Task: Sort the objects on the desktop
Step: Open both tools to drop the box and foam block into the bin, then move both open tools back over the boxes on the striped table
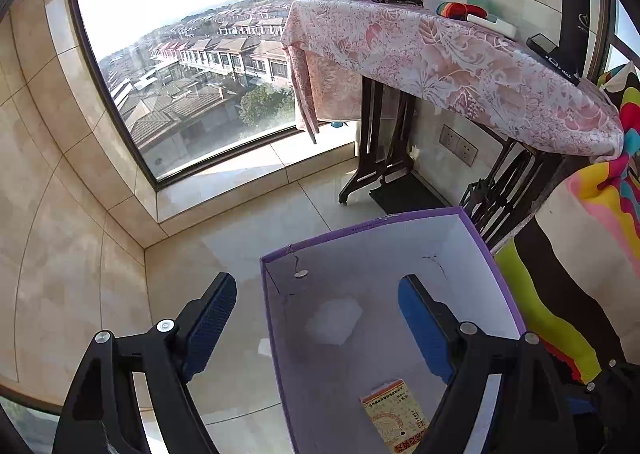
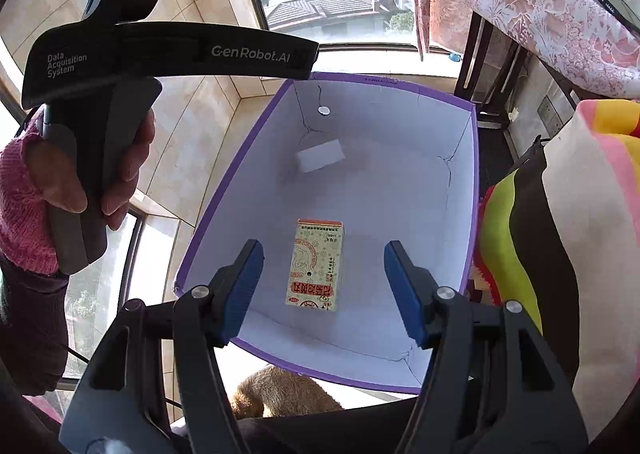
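A purple box with a white inside (image 1: 360,230) (image 2: 474,174) stands on the tiled floor. In it lie a cream carton with red print (image 1: 396,418) (image 2: 316,266) and a white block (image 1: 334,320) (image 2: 320,155). A small round disc (image 2: 324,110) sits on its far wall. My left gripper (image 1: 316,282) is open and empty, straddling the box's left wall. My right gripper (image 2: 324,248) hangs open above the carton, its blue pads (image 2: 244,282) well apart from it. In the right wrist view a hand (image 2: 120,166) in a pink sleeve holds the left gripper's handle.
A table under a pink floral cloth (image 1: 440,54) stands behind the box, bearing a black bottle (image 1: 574,22), a remote and coloured items. A bright striped cloth (image 2: 580,214) hangs at the right. A brown furry thing (image 2: 280,390) lies beside the box's near wall. A large window (image 1: 200,54) fills the left.
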A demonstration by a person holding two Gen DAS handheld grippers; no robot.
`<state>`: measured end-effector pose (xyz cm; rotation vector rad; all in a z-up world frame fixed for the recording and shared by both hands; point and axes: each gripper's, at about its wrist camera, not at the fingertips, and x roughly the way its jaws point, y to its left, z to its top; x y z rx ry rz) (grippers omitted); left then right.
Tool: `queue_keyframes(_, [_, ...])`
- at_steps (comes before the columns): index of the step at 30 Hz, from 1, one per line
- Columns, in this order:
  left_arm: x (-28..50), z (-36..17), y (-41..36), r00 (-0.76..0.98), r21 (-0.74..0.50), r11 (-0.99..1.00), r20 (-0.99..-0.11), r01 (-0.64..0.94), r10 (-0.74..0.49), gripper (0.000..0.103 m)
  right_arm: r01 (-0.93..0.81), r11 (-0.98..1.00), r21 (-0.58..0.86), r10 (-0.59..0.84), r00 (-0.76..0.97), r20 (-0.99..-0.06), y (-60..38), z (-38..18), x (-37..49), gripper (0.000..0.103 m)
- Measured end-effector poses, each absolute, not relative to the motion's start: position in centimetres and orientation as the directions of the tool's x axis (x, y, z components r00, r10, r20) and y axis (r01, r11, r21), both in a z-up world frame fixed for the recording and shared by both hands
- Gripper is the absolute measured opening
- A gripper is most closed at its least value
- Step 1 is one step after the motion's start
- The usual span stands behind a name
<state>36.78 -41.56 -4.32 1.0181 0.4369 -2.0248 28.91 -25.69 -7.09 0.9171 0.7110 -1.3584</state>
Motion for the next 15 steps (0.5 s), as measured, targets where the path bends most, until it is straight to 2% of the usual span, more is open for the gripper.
queue_keyframes(5, [33.5, -2.7, -38.3, -0.465, -0.016, -0.706, -0.763, 0.708, -0.448, 0.084, 0.976, -0.152, 0.154, -0.564, 0.043, -0.824, -22.0, -4.0, 24.5, 0.066])
queue_keyframes(8, [29.7, -1.5, -34.4, -0.543, -0.025, -0.807, -0.752, 0.59, -0.374, 0.084, 0.958, -0.256, 0.126, -0.614, -0.06, -0.787, -18.2, -1.4, 21.3, 0.072])
queue_keyframes(15, [19.8, 1.1, -23.4, -0.679, -0.141, -0.958, -0.731, 0.25, -0.07, 0.084, 0.809, -0.583, 0.072, -0.611, -0.378, -0.696, -4.8, 2.6, 13.2, 0.077])
